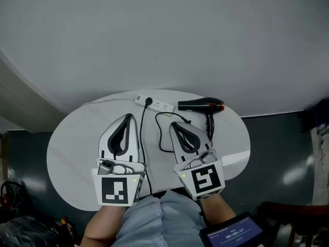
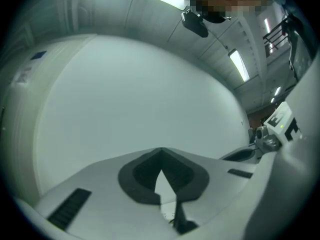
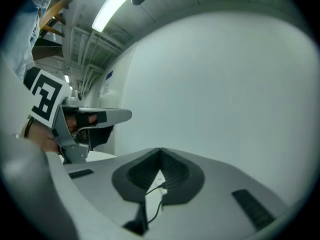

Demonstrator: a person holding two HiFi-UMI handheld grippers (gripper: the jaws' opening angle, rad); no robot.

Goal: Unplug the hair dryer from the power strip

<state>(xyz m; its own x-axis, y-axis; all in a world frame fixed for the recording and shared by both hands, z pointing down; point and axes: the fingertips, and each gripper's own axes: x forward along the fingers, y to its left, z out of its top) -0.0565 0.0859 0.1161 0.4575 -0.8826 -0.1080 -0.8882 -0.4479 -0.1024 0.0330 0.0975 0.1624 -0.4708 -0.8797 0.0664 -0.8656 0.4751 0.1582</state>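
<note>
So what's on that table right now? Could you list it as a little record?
table: white, oval
power strip: white, near the table's far edge
plug: black, seated in the power strip
hair dryer: black, lying right of the strip
left gripper: jaws together, holding nothing
right gripper: jaws together, holding nothing
</note>
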